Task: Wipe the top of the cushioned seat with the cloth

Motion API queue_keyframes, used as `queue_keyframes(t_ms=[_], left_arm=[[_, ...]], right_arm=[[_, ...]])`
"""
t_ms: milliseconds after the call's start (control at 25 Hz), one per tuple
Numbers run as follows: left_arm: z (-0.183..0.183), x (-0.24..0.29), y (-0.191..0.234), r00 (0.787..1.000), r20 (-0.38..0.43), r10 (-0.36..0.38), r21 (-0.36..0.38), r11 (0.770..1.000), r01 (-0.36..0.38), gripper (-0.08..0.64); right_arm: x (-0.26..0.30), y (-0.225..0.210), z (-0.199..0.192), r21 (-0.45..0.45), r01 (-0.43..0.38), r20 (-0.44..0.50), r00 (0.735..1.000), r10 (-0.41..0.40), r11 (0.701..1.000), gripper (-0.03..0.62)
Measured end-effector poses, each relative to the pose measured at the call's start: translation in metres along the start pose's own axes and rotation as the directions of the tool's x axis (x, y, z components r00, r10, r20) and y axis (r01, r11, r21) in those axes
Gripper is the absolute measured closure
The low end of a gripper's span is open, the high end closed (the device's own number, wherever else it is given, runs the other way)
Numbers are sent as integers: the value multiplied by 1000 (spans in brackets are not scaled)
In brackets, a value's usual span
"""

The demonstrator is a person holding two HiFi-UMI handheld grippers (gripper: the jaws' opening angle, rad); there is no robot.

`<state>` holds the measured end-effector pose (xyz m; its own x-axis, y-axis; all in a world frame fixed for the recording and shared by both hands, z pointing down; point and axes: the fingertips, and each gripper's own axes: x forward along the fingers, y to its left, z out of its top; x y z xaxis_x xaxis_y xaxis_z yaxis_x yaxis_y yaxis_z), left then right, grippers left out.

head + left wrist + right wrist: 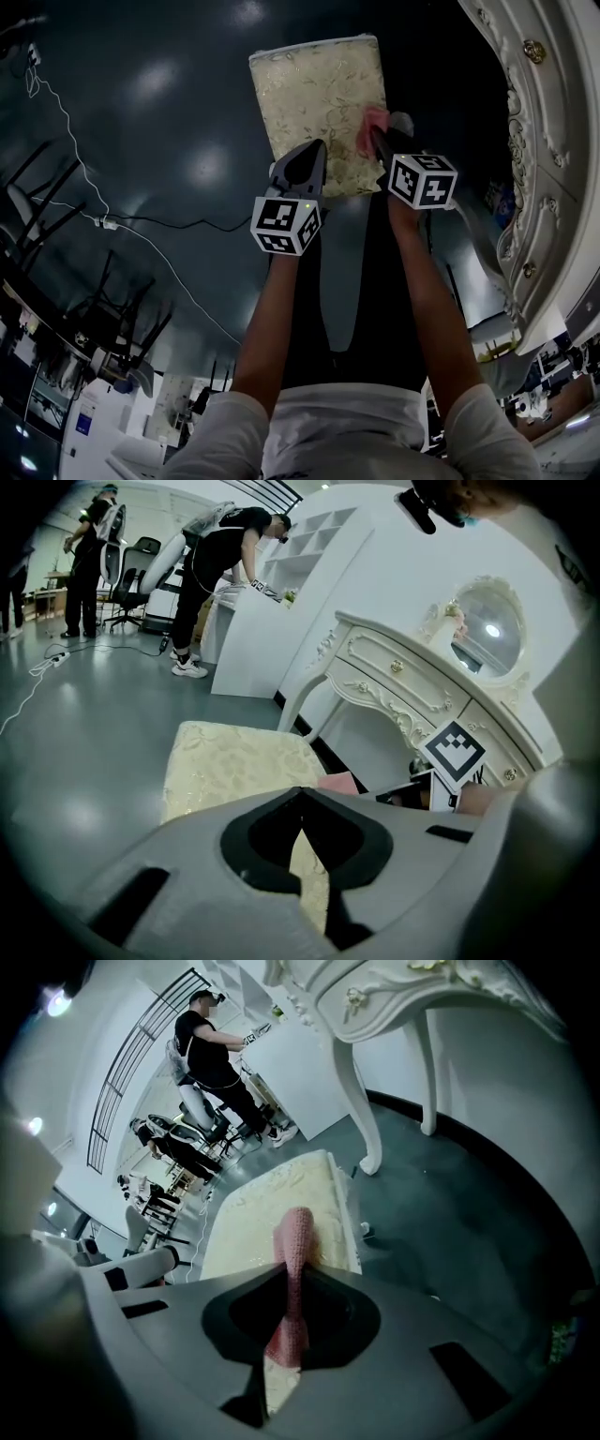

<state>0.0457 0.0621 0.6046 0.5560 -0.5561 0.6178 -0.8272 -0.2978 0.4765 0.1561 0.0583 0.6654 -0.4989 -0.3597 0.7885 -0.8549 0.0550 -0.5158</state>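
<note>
Right tongs are clamped shut on a pink knitted cloth, whose free end sticks out past the tips toward the cushioned seat. In the head view, the cloth sits at the seat's right edge, close to its near corner, and appears to touch the fabric. Left tongs are closed with nothing between them and are poised over the seat's near edge, left of the cloth.

The seat, a cream cushion with a floral pattern, stands on a dark glossy floor. A white carved dressing table rises just to the seat's right. A pale cable trails across the floor well to the seat's left, and people work at white furniture beyond the seat.

The wipe looks to be at or near its start, with most of the seat's top lying ahead of the cloth. The next move likely calls for pressing the cloth flat and sweeping it left and toward the far edge. The grip must stay firm so the cloth does not slip free.
</note>
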Motion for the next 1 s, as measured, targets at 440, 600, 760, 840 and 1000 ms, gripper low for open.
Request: queue_keyframes(t_ms=[440, 600, 760, 840, 1000], left_arm=[[4, -72, 91, 983, 81, 166, -74, 984, -160, 548], [-6, -91, 112, 977, 82, 197, -89, 978, -190, 548], [-15, -101, 119, 973, 75, 216, -113, 972, -207, 548], [-16, -101, 118, 974, 71, 214, -114, 972, -205, 548], [-13, -91, 110, 978, 68, 196, -107, 976, -188, 548]], right_arm=[[63, 139, -54, -125, -223, -174, 964, 200, 967, 565], [86, 176, -80, -175, -277, -255, 940, 229, 945, 565], [94, 178, -87, -145, -264, -256, 941, 222, 954, 565], [91, 171, -81, -107, -249, -233, 948, 219, 963, 565], [76, 144, -70, -74, -208, -201, 961, 189, 975, 565]])
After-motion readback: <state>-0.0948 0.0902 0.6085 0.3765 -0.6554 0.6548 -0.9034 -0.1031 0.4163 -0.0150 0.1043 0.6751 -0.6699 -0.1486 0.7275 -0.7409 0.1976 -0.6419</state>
